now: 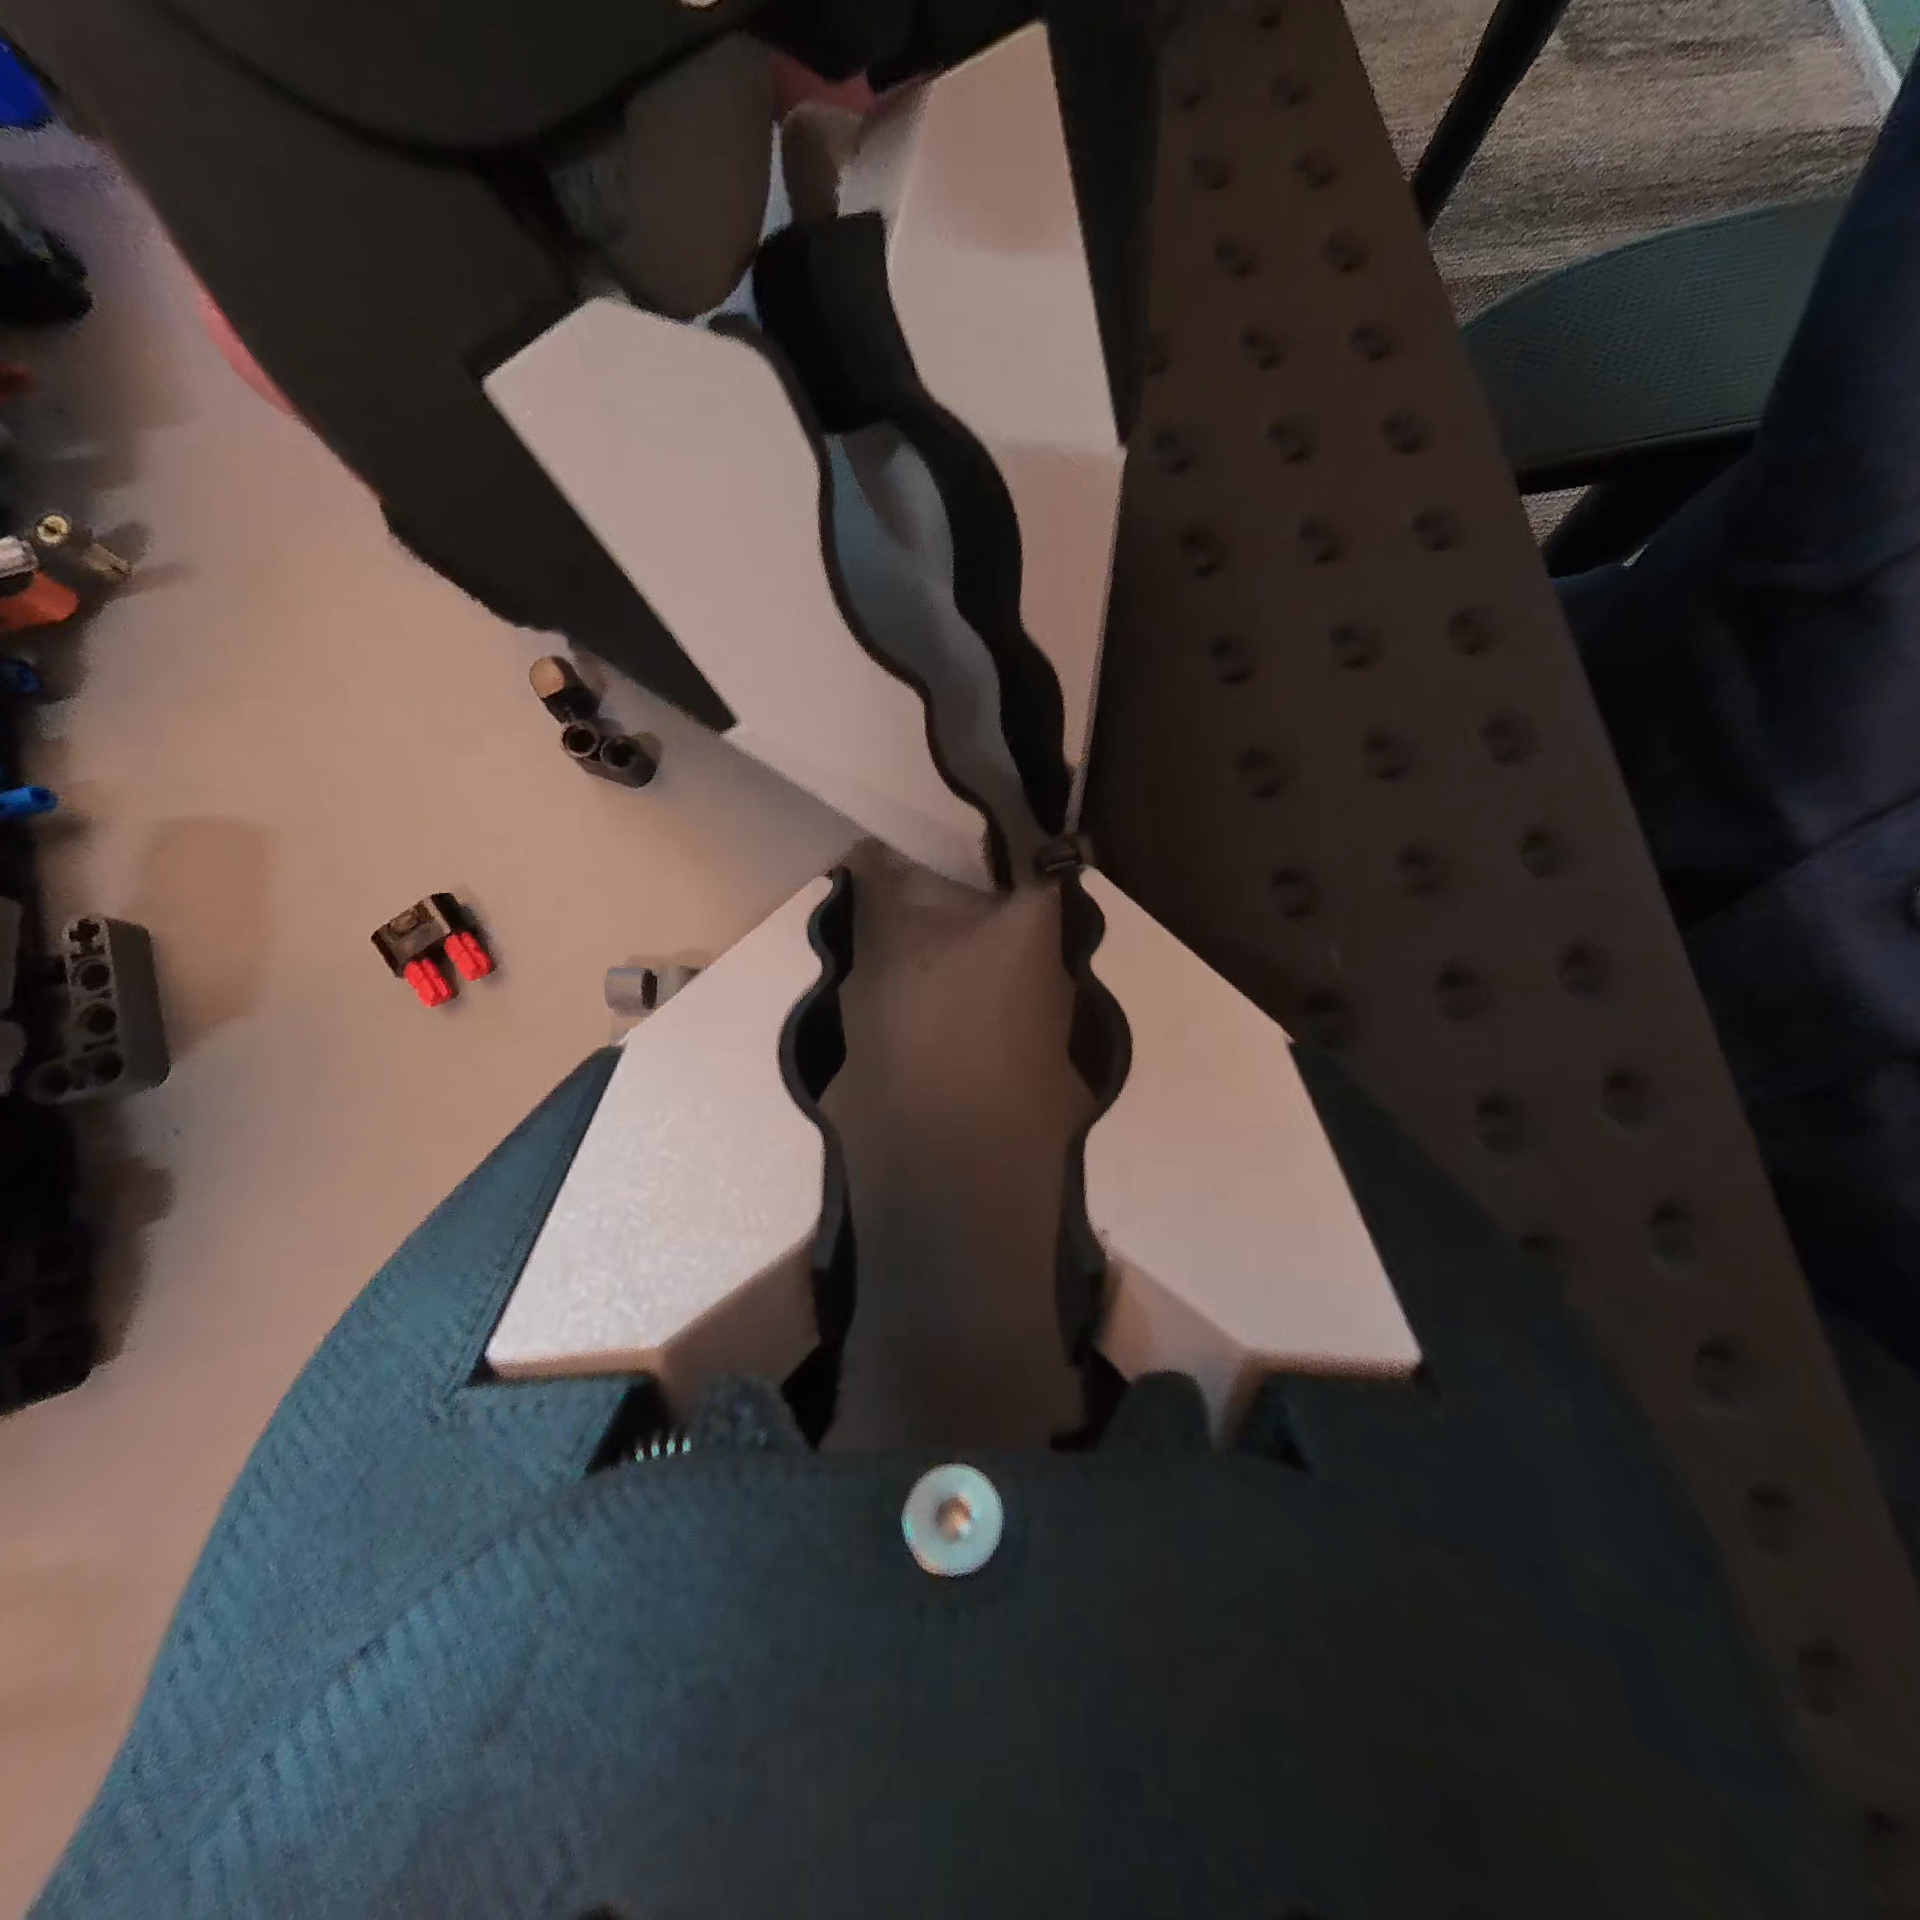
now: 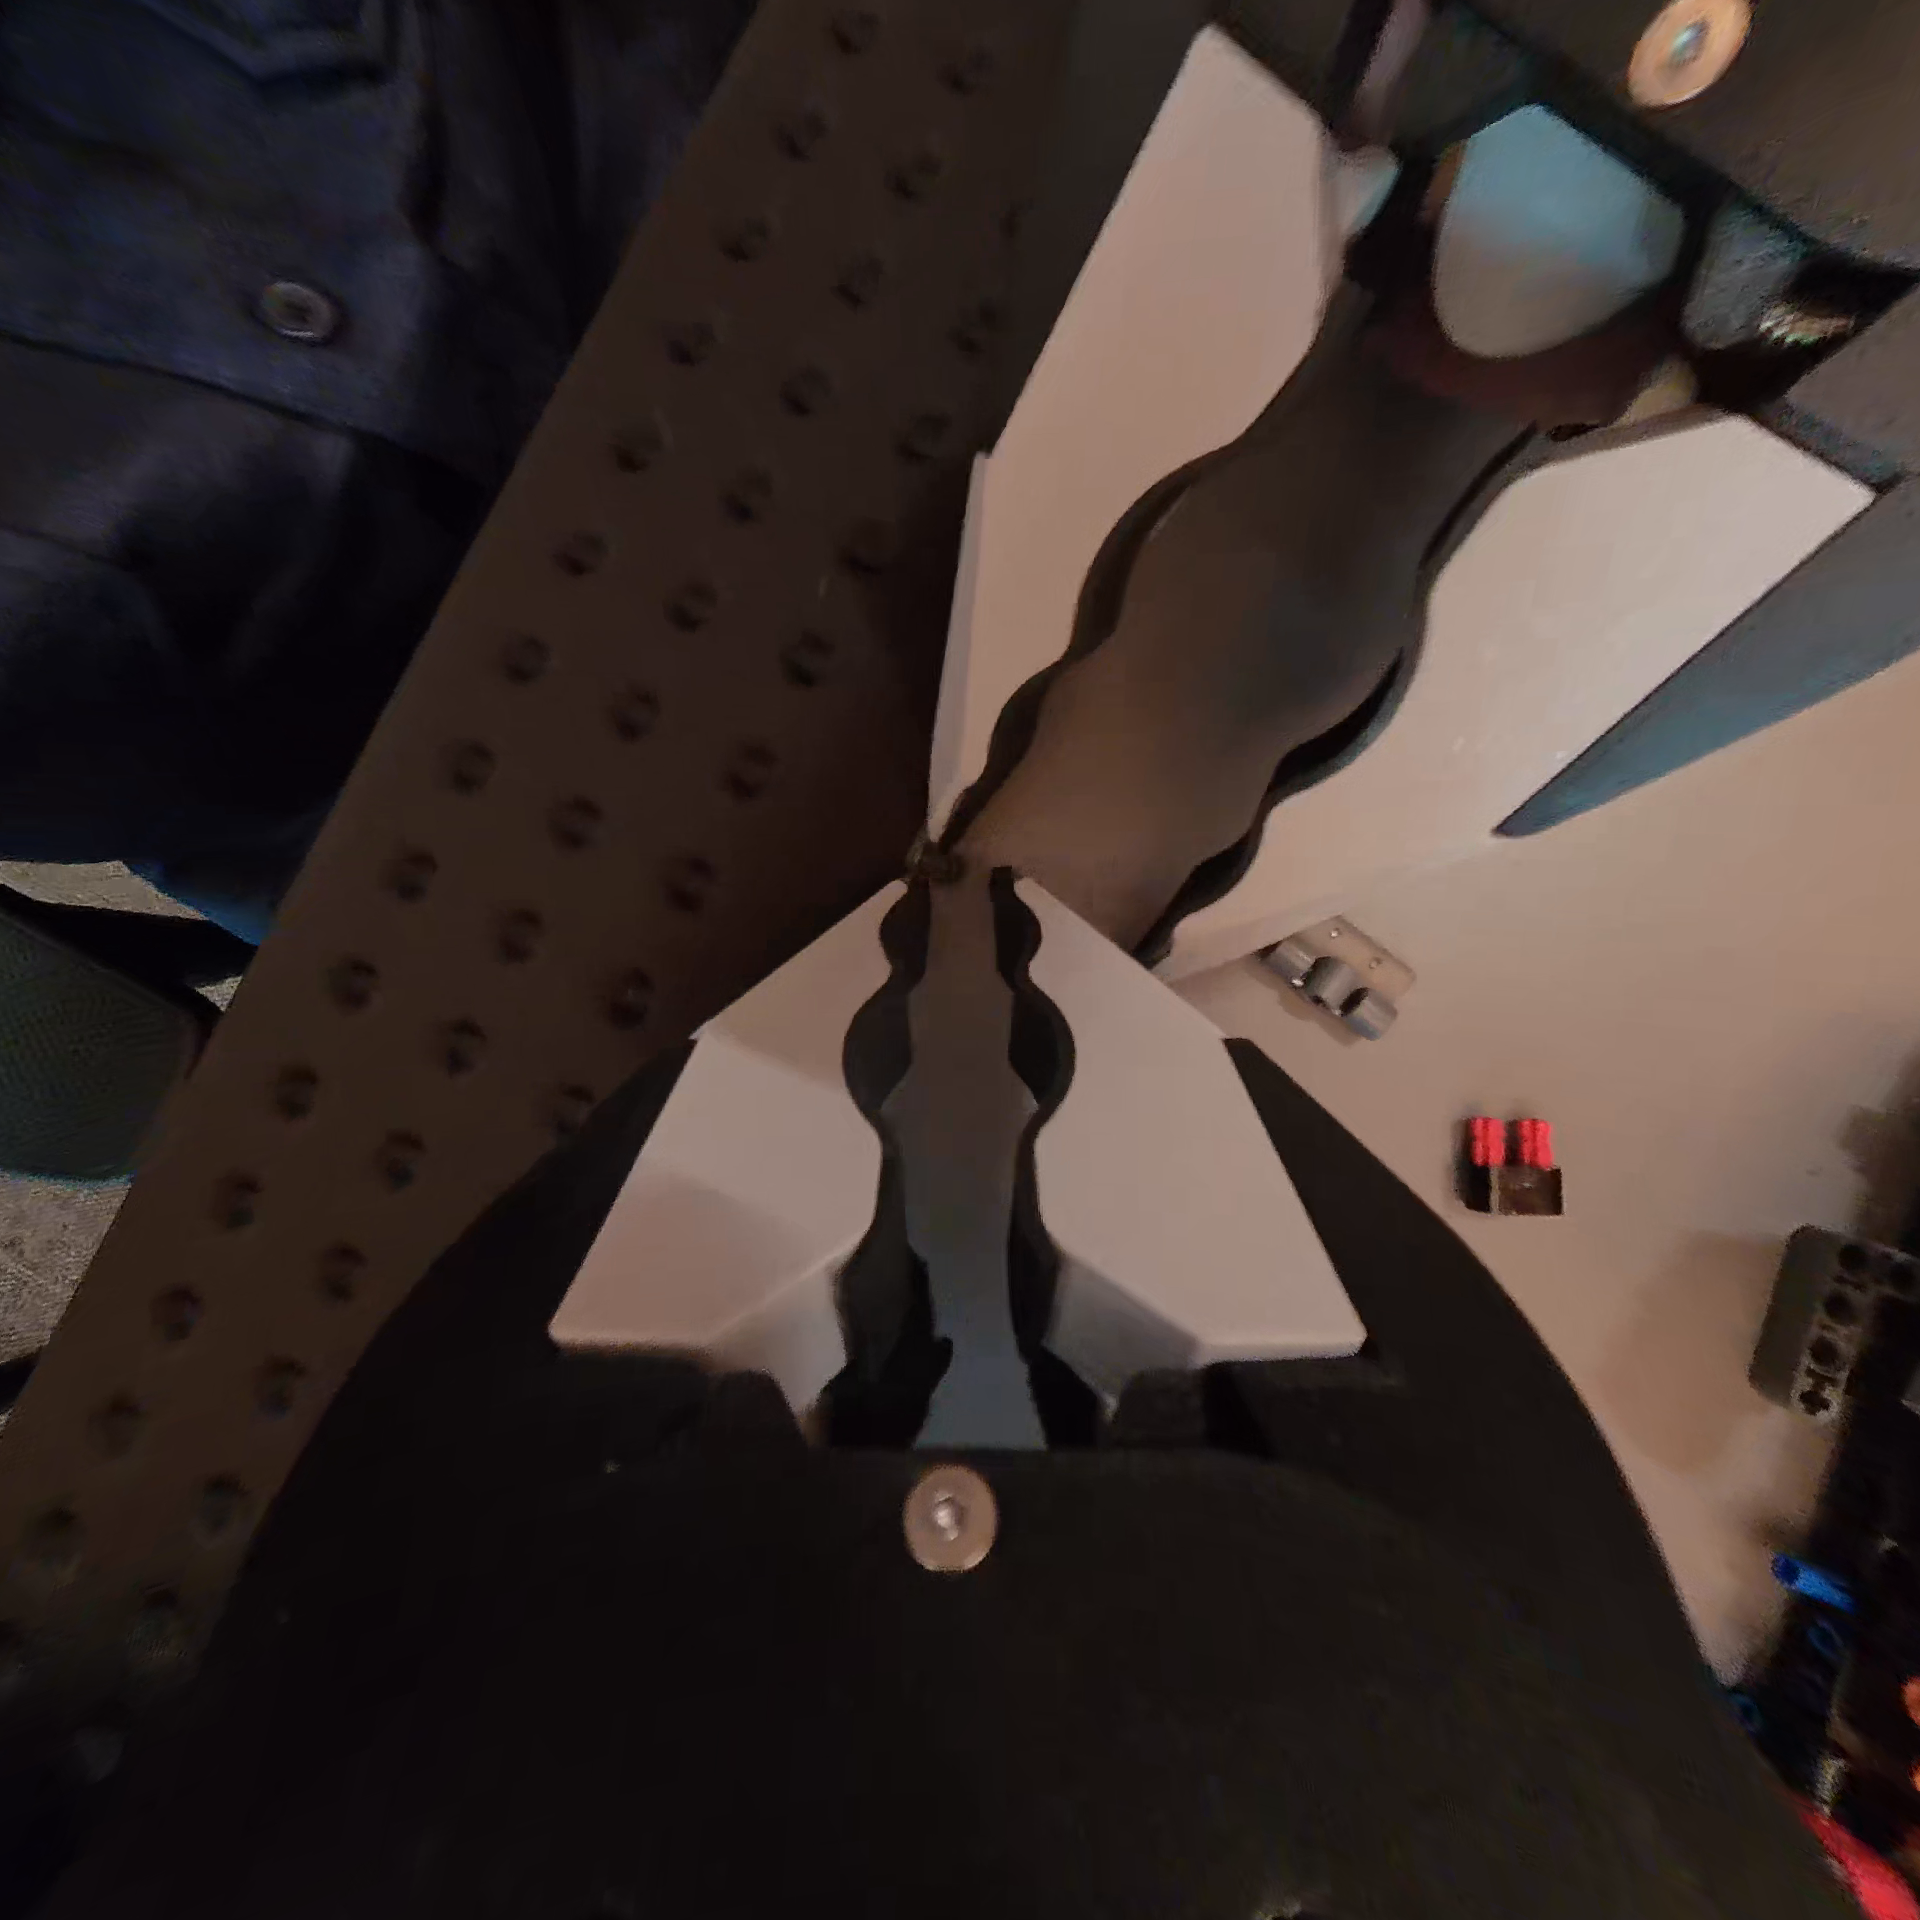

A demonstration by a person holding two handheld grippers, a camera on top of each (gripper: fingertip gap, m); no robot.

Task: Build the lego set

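1. A pale, smooth table top [image 1: 312,727] is seen under both tools; open surface lies between the grippers and the loose parts.
2. A long dark grey studded plate [image 1: 1403,727] is laid along the table's edge, just beside both grippers' tips.
3. The left gripper [image 1: 961,894] is held released, its jaws spread wide.
4. The right gripper [image 2: 958,881] is met tip to tip; its jaws are only narrowly apart, and whether anything is pinched cannot be told.
5. A grey holed lego beam [image 1: 99,1008] is set well apart, near the table's far side.
6. A black lego piece with two red pins [image 1: 431,951] is left in open room.
7. A small grey lego connector [image 1: 639,985] is lying near the left gripper's finger.
8. A tiny dark lego piece [image 1: 1060,857] is found where the tips meet.
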